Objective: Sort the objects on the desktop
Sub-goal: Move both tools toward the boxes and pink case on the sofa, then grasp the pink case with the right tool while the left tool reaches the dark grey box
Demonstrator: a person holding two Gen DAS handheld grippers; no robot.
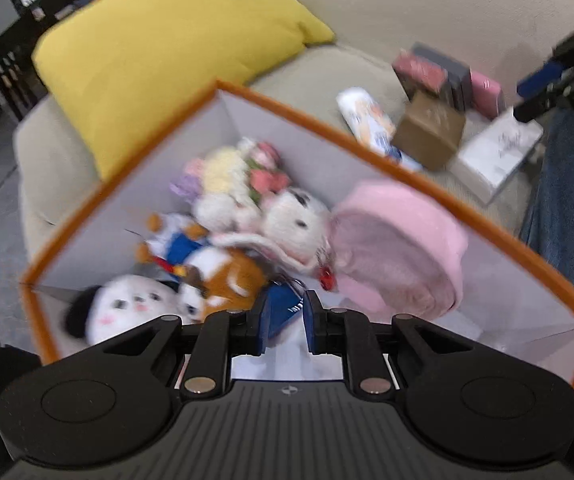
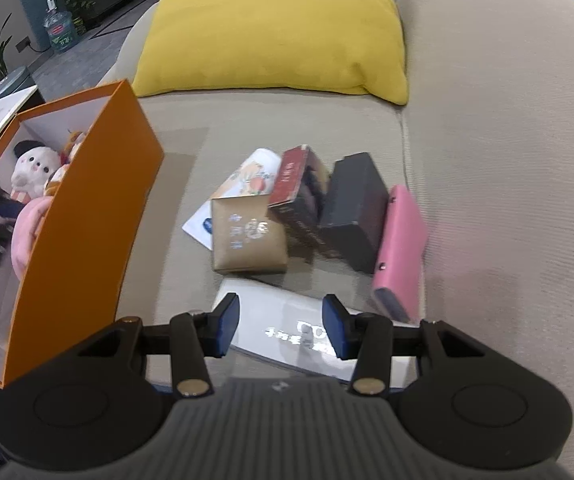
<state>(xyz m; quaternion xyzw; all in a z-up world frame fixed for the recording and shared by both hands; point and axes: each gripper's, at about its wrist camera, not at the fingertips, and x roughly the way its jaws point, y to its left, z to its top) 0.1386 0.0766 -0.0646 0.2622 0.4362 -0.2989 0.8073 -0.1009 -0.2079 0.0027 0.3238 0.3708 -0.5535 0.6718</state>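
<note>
My left gripper (image 1: 285, 320) hangs inside the orange box (image 1: 327, 132) over several plush toys. Its jaws stand a narrow gap apart. A blue tag (image 1: 283, 308) shows in that gap and appears to lie below the pads. A pink plush (image 1: 399, 248) rests against the box's right wall, and a white rabbit plush (image 1: 291, 220) lies beside it. My right gripper (image 2: 281, 328) is open above a flat white box (image 2: 279, 312) on the sofa seat. Beyond it lie a kraft box (image 2: 249, 236), a dark red box (image 2: 295, 184), a black box (image 2: 353, 212), a pink case (image 2: 399, 248) and a white packet (image 2: 247, 180).
The orange box (image 2: 87, 200) stands on the seat to the left of the pile. A yellow cushion (image 2: 275, 28) leans at the back. The beige sofa backrest (image 2: 507, 120) rises on the right. A person's denim-clad leg (image 1: 567, 200) is at the right edge.
</note>
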